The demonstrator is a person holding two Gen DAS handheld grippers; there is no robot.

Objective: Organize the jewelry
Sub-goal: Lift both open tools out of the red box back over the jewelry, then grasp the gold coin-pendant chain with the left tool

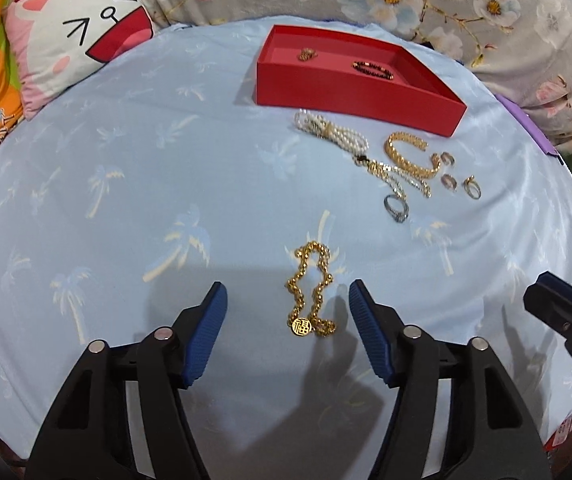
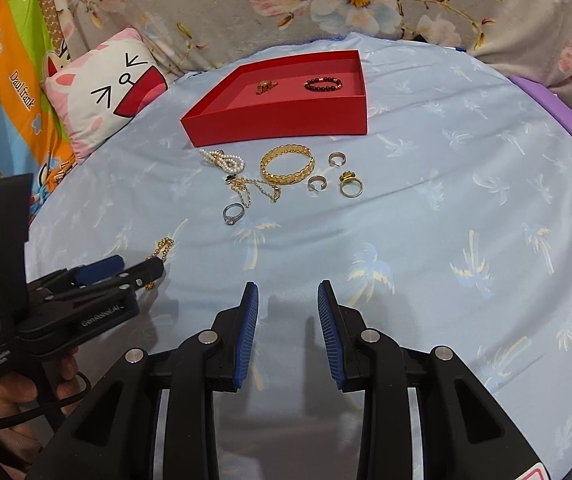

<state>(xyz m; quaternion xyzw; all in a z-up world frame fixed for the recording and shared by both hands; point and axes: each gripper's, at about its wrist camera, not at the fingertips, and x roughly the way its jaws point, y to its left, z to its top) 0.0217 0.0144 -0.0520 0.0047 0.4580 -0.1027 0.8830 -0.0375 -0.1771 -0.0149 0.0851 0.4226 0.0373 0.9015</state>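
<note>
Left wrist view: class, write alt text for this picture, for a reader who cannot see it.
The open left gripper straddles a gold chain bracelet with a round charm, lying on a pale blue palm-print cloth. Beyond it lie a pearl strand, a gold bangle and several rings, before a red tray holding two pieces.

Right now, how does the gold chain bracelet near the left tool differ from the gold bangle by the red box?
The gold chain bracelet is limp beaded links lying in a loose squiggle; the gold bangle is a rigid band holding a round shape. The chain bracelet carries a round charm; the bangle shows none. The chain bracelet lies between the open left tool's fingers, apart from the pile; the bangle sits near the red box. Both are gold and outside the box.
</note>
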